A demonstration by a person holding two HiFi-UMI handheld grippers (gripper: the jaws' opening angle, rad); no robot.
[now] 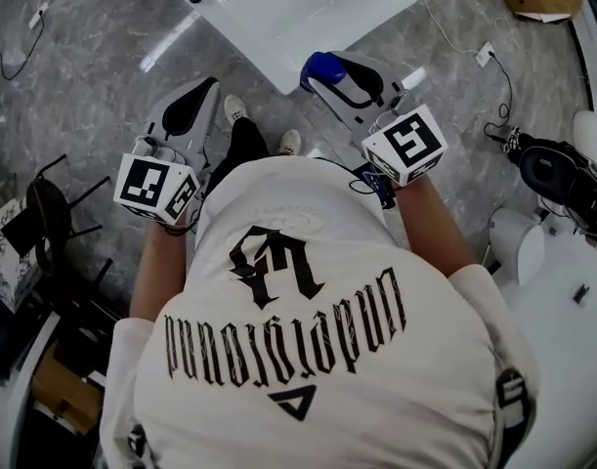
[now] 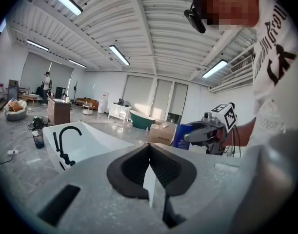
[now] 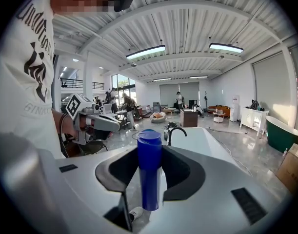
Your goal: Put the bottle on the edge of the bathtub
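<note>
Grey marble floor (image 1: 103,76) runs under a white bathtub (image 1: 308,18) whose near corner points toward us. We hold both forearms bent out from the chest, with both tools aimed forward at that corner. Our right gripper (image 1: 322,74) is clamped on the blue bottle (image 3: 149,165), which stands upright in the air just beside the bathtub's near corner, not yet on its edge. Our left gripper (image 2: 149,169) is level beside it, jaws pressed together with nothing between them.
</note>
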